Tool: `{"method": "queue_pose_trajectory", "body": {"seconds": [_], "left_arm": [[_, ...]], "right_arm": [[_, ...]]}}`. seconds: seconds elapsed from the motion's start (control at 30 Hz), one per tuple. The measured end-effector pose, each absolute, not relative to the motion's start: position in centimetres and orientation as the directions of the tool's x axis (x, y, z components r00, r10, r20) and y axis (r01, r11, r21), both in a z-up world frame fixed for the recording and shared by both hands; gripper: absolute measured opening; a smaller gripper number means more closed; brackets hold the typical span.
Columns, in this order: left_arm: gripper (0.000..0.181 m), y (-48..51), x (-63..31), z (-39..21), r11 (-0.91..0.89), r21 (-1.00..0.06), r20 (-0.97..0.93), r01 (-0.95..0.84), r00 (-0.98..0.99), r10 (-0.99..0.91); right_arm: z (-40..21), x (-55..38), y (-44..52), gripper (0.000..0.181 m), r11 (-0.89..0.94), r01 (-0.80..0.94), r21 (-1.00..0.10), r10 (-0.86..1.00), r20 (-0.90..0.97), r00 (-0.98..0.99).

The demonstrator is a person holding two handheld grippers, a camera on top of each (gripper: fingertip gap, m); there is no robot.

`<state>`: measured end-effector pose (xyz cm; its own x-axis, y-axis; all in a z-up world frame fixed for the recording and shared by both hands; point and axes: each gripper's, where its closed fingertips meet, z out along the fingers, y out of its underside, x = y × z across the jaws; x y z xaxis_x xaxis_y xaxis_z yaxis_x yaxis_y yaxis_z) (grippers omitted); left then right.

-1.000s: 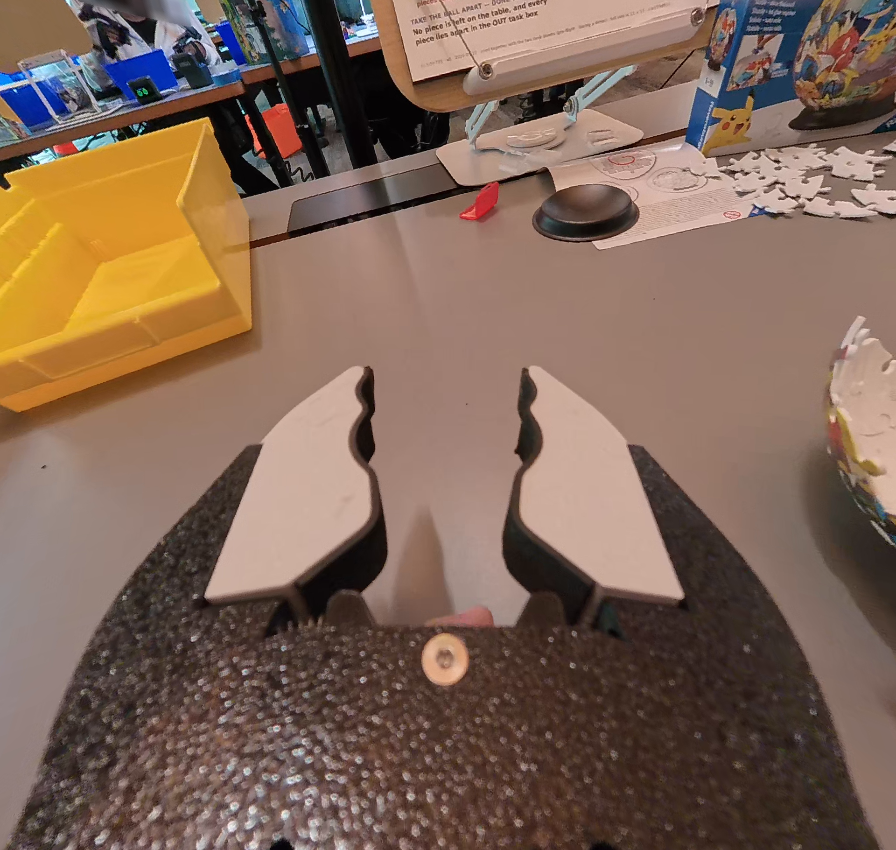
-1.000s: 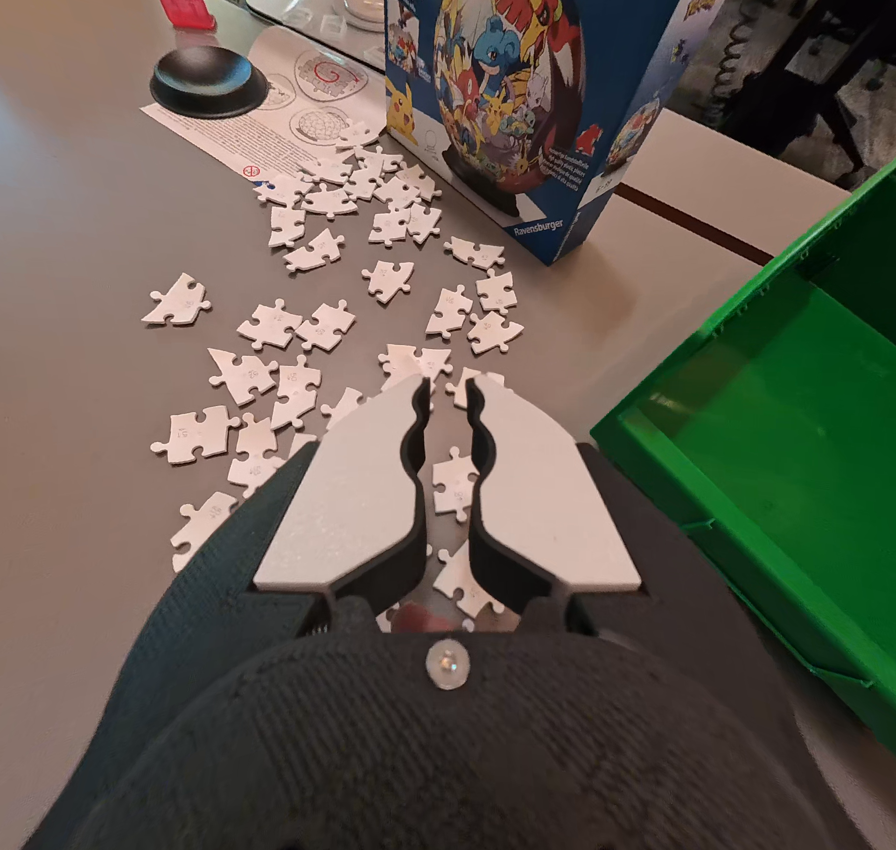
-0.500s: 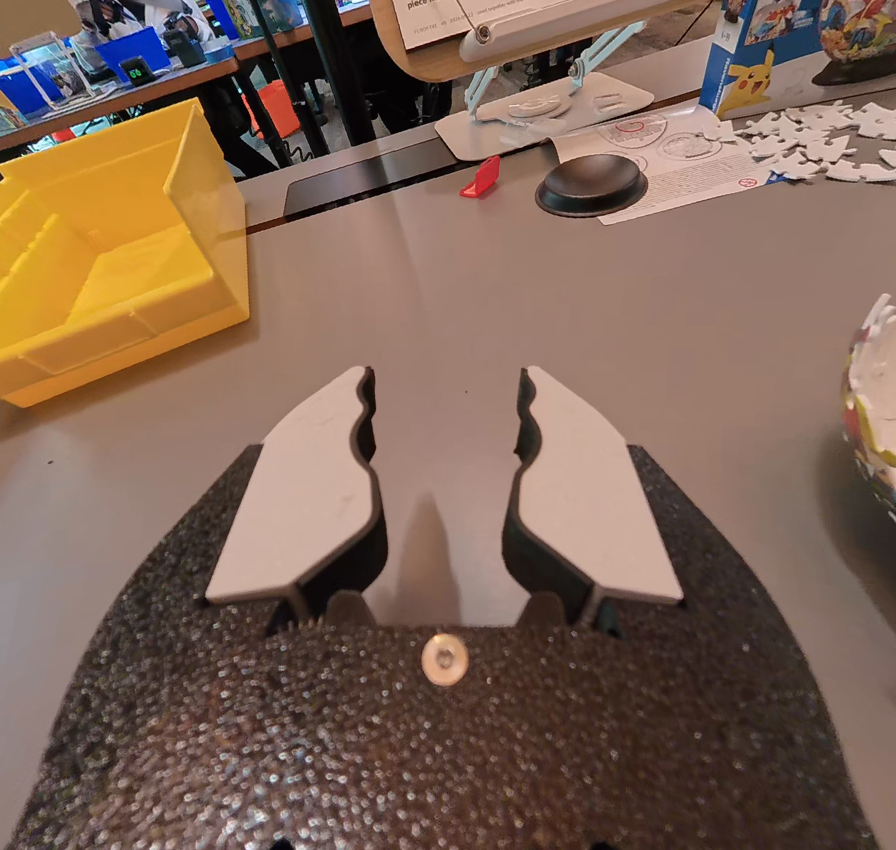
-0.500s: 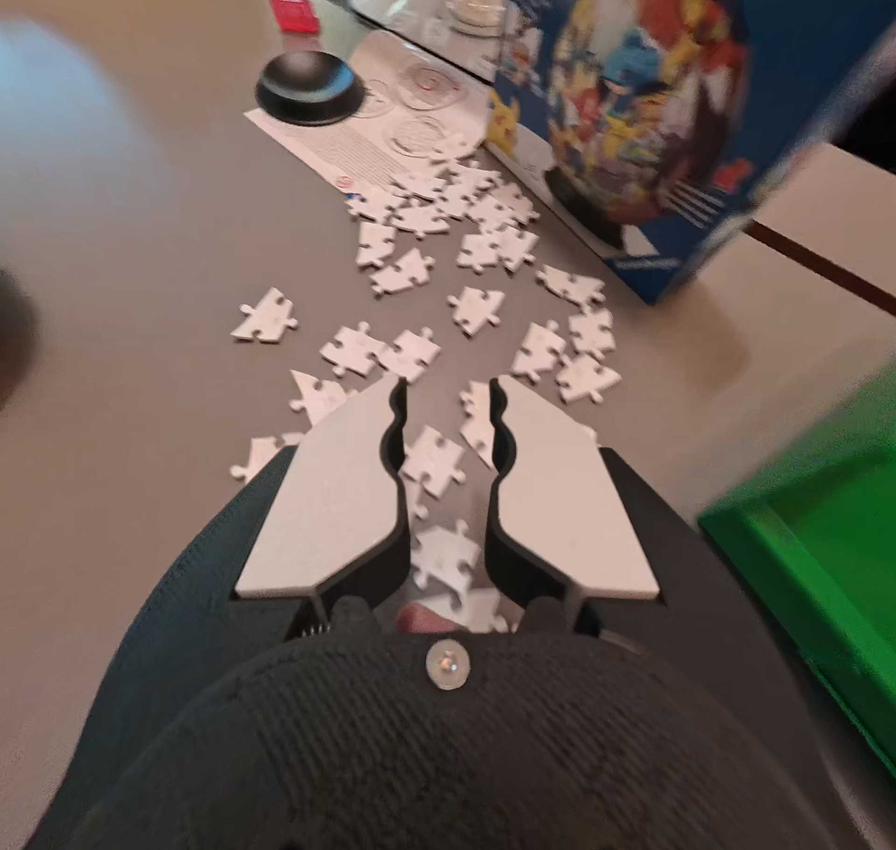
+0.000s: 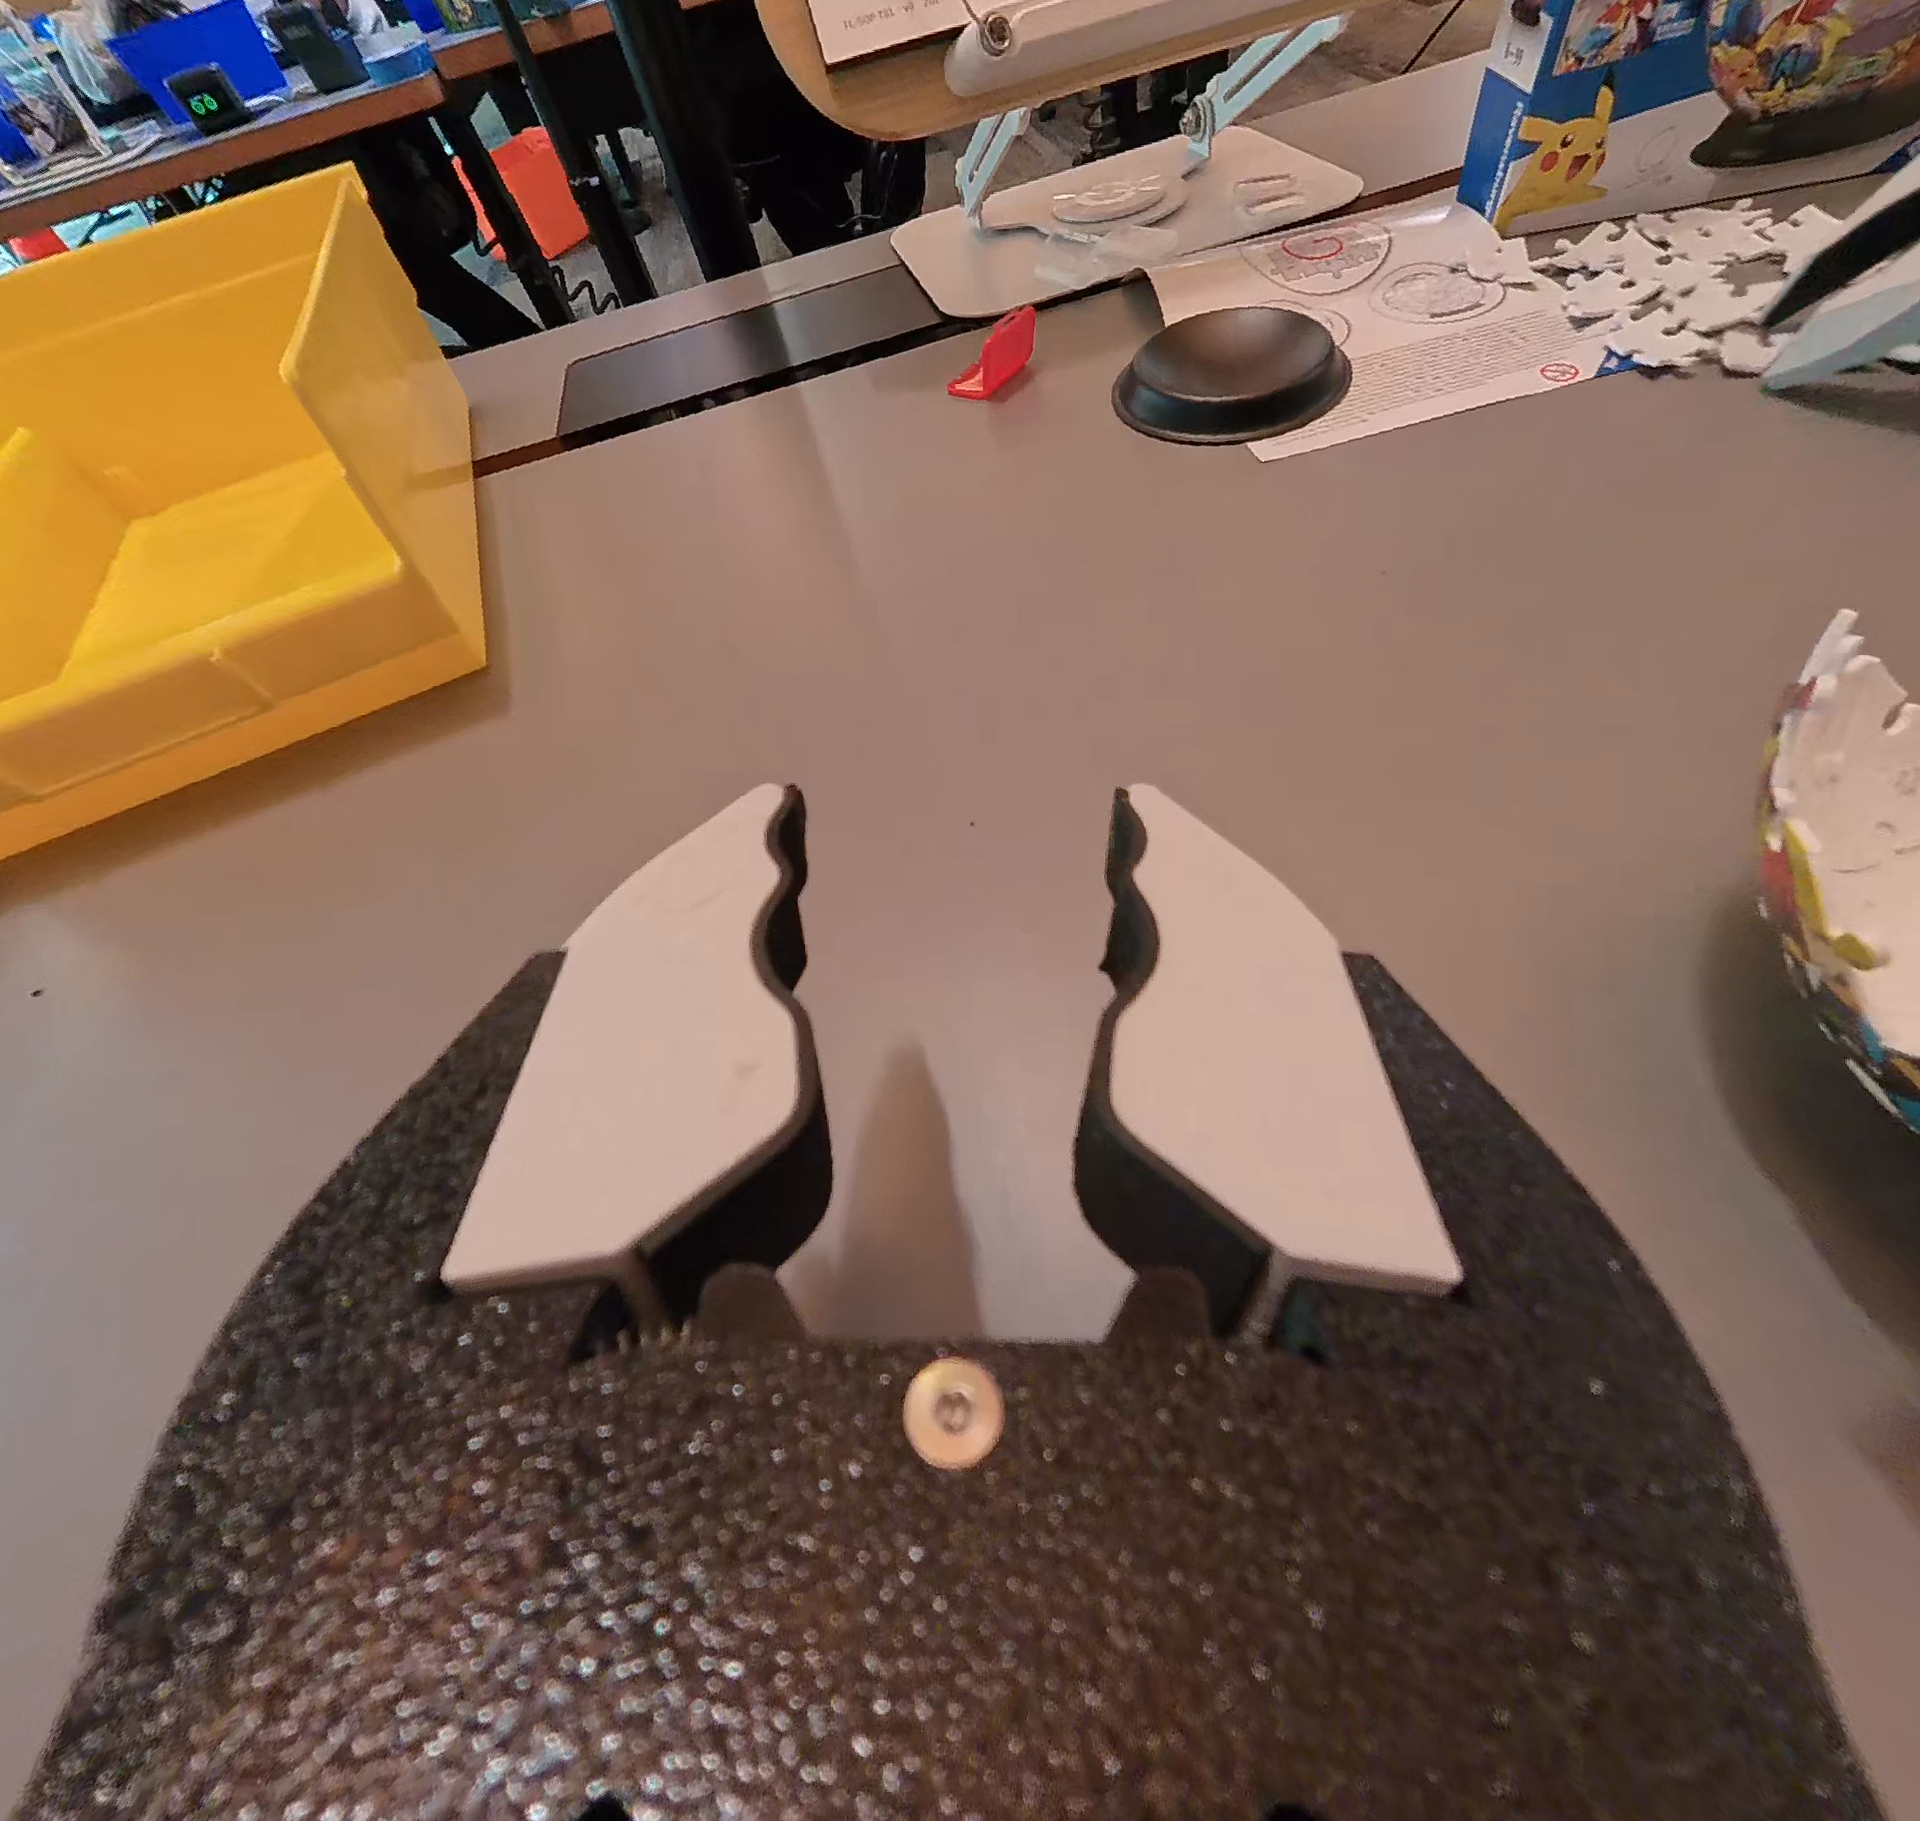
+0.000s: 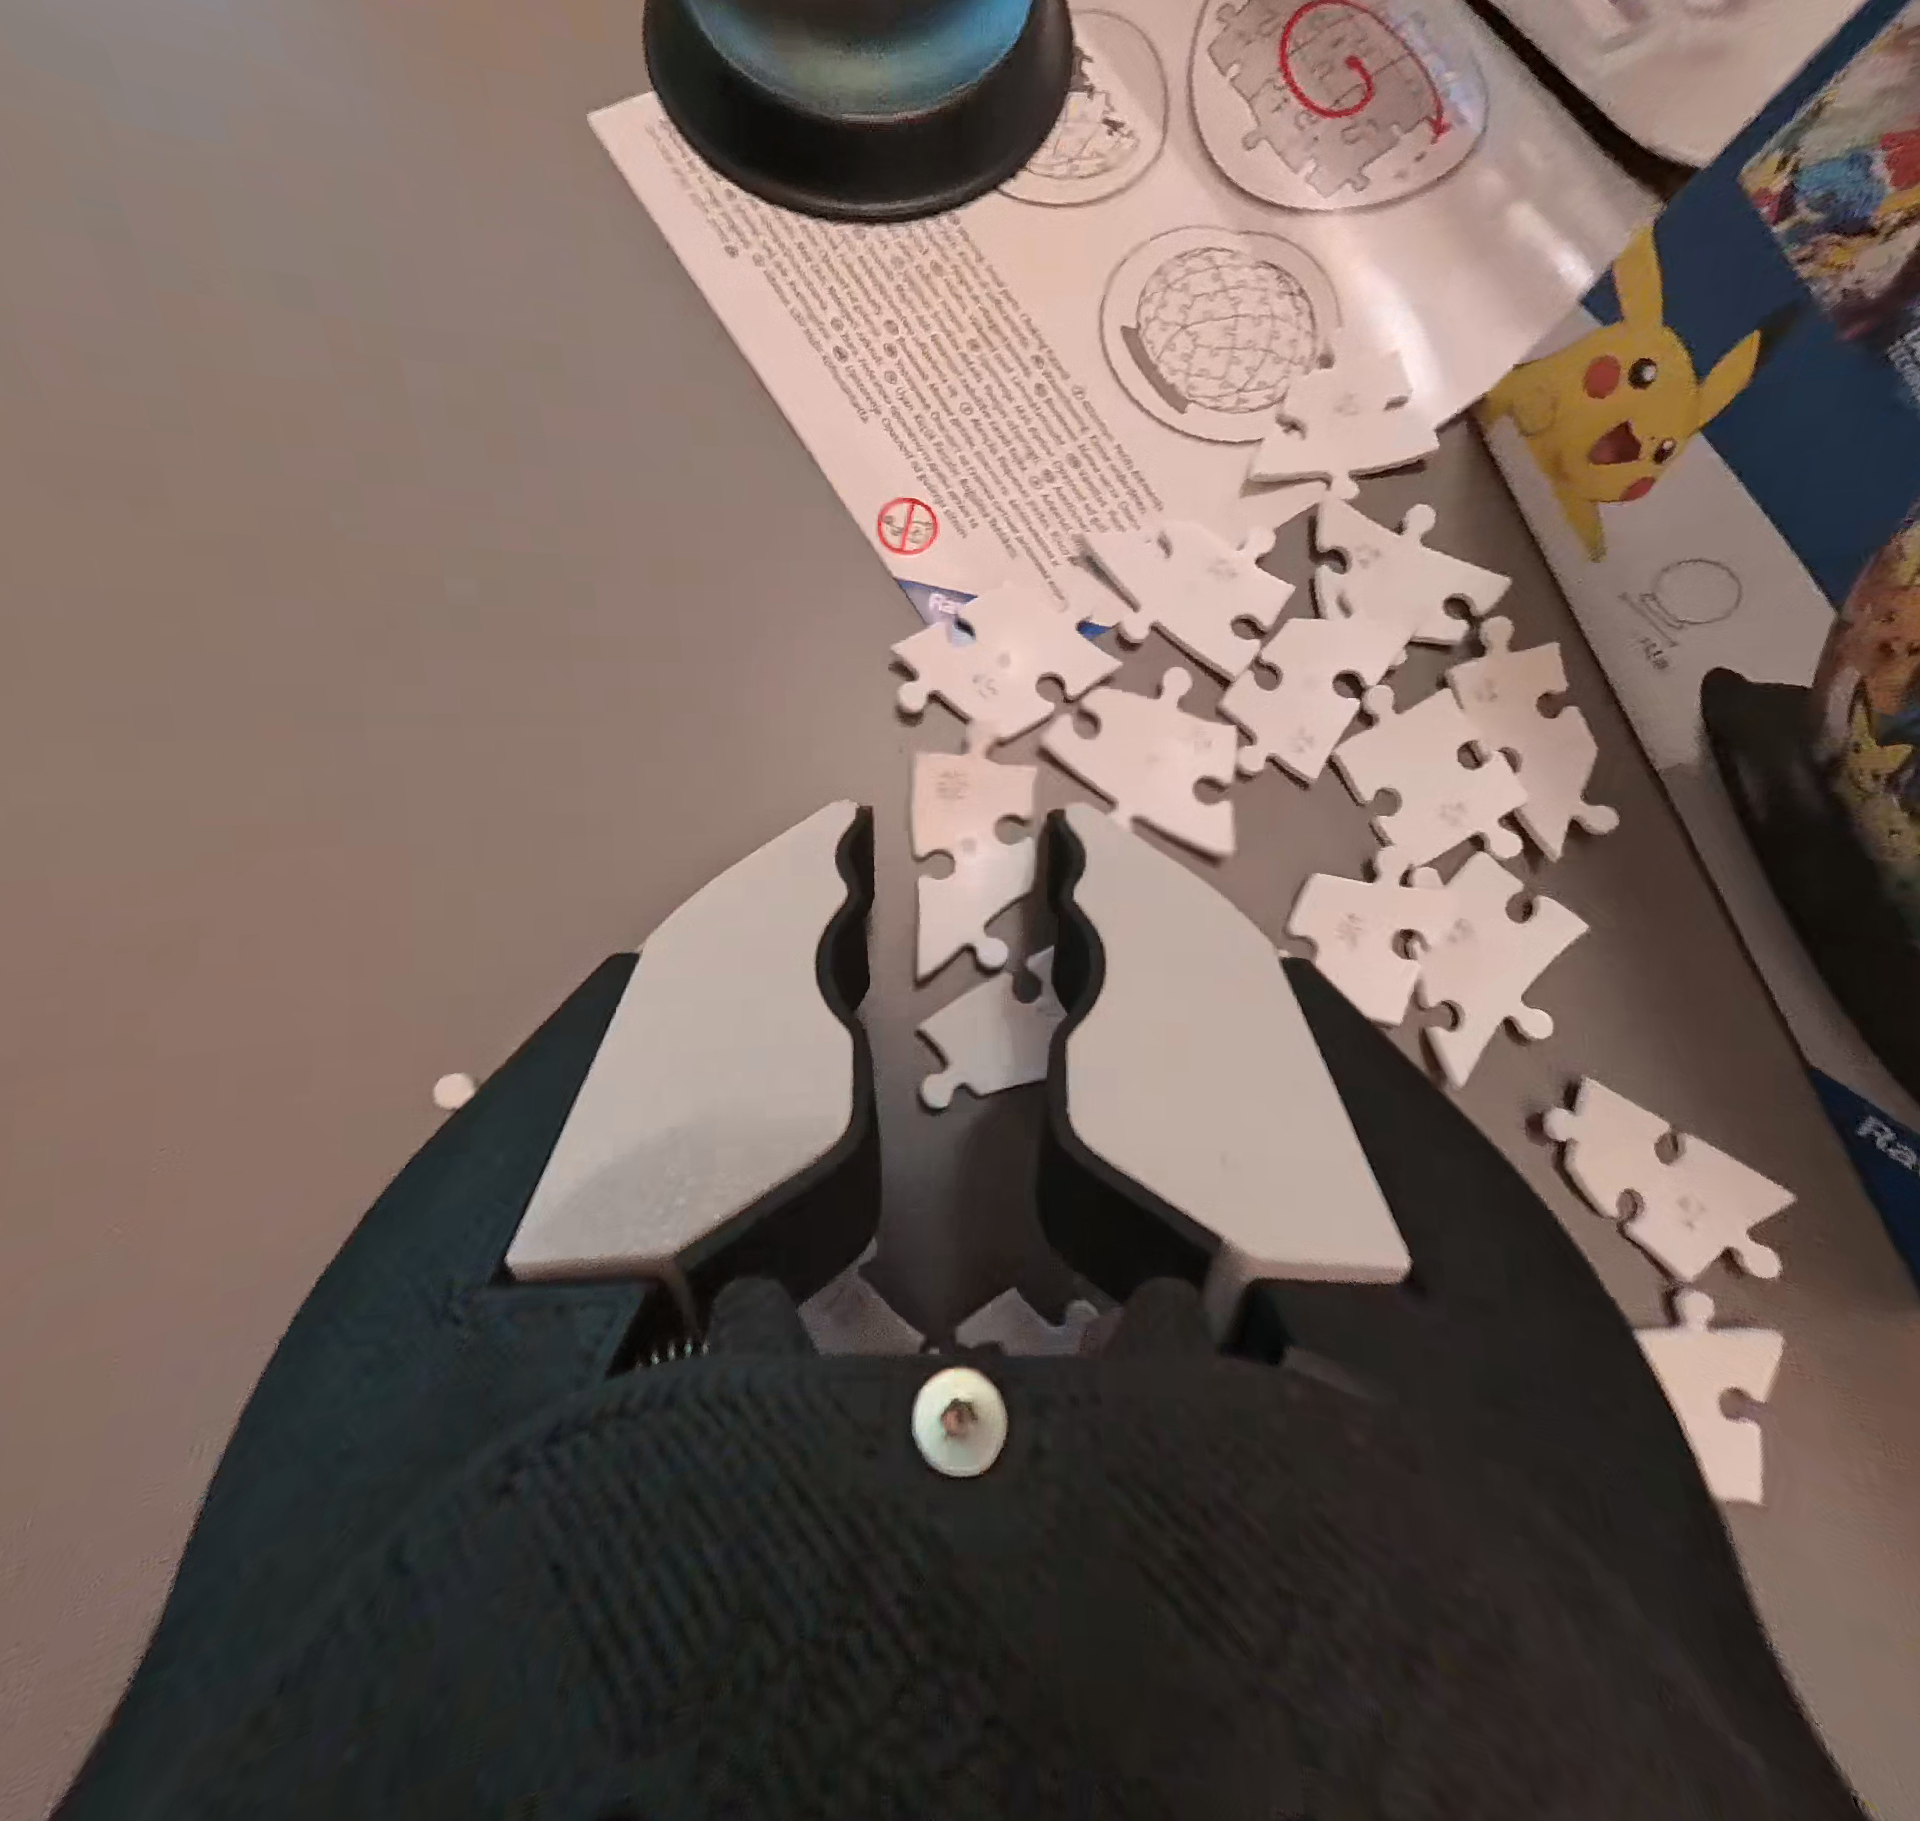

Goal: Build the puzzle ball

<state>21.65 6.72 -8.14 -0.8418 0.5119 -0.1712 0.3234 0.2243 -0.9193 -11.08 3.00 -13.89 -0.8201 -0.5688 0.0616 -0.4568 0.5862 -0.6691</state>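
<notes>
The half-built puzzle ball (image 5: 1844, 898), a colourful bowl with a white inside, sits on the grey table at the right edge of the left wrist view. My left gripper (image 5: 954, 810) is open and empty over bare table, to the left of the ball. My right gripper (image 6: 954, 831) is open and empty, low over several loose white puzzle pieces (image 6: 1351, 732) lying face down; one piece (image 6: 966, 857) lies between its fingers. The right gripper also shows in the left wrist view (image 5: 1849, 285), above the pieces (image 5: 1662, 275).
A black ball stand (image 6: 857, 57) (image 5: 1231, 379) rests on the instruction sheet (image 6: 935, 337). The blue puzzle box (image 6: 1704, 337) stands at the right. A yellow bin (image 5: 197, 545) is at the left, with a small red clip (image 5: 992, 369) and a document stand (image 5: 1132, 213) at the back. Spacing between my two grippers at the tips: around 35 cm. The right tips stand about 25 cm off the small red clip (image 5: 992, 369).
My right gripper has moved forward and left over the pieces toward the instruction sheet, and has opened wider; the green bin has left its view. My left gripper has barely moved.
</notes>
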Motion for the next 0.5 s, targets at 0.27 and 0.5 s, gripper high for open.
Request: {"method": "queue_pose_trajectory", "body": {"seconds": [0.27,0.5], "left_arm": [[0.054,7.0,21.3,-8.3,0.23,-0.919,-0.151,0.32,-0.825,0.545],[0.055,7.3,21.0,-8.2,0.266,-0.926,-0.078,0.27,-0.823,0.563]], "right_arm": [[-14.0,-11.1,3.2,0.026,0.598,-0.453,-0.661,-0.575,0.039,-0.817],[-12.7,-11.6,4.3,0.0,0.558,-0.461,-0.69,-0.571,0.084,-0.817]]}}
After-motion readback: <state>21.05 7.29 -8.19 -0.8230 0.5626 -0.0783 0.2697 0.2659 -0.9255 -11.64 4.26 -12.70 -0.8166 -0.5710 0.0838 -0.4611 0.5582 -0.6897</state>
